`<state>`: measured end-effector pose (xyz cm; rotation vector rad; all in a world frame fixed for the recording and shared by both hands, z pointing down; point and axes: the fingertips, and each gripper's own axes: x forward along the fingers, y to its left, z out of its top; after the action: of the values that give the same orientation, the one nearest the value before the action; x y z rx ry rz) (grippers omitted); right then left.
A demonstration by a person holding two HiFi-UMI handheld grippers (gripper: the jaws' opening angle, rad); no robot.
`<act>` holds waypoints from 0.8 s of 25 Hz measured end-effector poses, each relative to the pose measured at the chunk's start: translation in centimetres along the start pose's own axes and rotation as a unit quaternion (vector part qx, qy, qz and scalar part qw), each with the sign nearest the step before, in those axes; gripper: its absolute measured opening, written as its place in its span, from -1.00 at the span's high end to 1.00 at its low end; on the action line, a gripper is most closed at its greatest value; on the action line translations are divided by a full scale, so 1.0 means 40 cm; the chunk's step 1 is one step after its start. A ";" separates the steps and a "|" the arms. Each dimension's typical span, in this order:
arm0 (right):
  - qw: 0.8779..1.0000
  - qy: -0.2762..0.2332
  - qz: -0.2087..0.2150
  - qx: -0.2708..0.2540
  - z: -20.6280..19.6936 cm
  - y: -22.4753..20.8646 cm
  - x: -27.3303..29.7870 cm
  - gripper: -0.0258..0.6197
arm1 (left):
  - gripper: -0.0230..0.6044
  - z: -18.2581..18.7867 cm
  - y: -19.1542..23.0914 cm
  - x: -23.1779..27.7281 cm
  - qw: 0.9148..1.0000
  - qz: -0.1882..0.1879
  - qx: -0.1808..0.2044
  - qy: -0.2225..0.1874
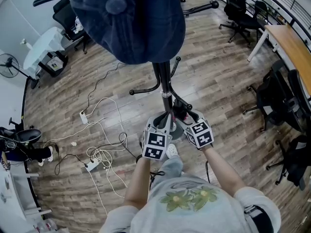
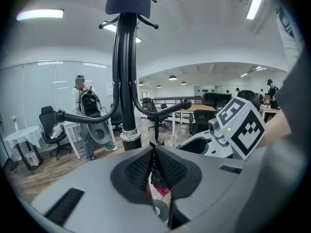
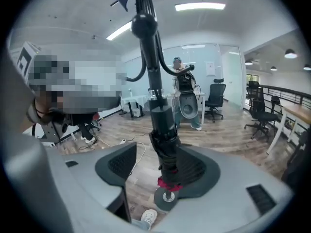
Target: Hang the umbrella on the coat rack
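folded umbrella [image 3: 167, 154] upright against the coat rack [image 1: 165, 79] pole, below the curved hooks [image 2: 167, 110]; strap over a hook not visible. left gripper [image 2: 154, 152] pinched shut on its lower end; right gripper [image 3: 160, 164] spread wide around it, not pressing. likely to drop to the floor if released unhooked, or to rock the rack if tugged.
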<state>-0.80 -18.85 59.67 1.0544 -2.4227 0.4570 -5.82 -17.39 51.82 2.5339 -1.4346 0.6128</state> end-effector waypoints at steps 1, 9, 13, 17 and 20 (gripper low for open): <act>1.000 -0.008 -0.001 0.000 0.009 0.005 -0.013 0.09 | 0.87 0.001 0.000 -0.007 1.000 0.002 0.000 0.000; 0.998 -0.069 -0.008 -0.002 0.075 0.056 -0.132 0.27 | 0.88 0.019 -0.019 -0.077 1.000 0.014 -0.012 -0.023; 0.995 -0.096 -0.022 -0.032 0.094 0.080 -0.181 0.72 | 0.88 0.032 -0.032 -0.117 0.999 0.018 -0.017 -0.040; 0.992 -0.116 -0.029 -0.034 0.102 0.109 -0.234 0.90 | 0.95 0.036 -0.052 -0.163 0.998 0.024 -0.027 -0.056; 0.991 -0.124 -0.027 -0.031 0.104 0.141 -0.270 0.91 | 0.95 0.031 -0.071 -0.197 0.997 0.026 -0.033 -0.067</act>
<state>0.36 -10.66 49.79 1.2076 -2.5967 0.2426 -6.66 -10.17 47.50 2.5365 -1.5419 0.4027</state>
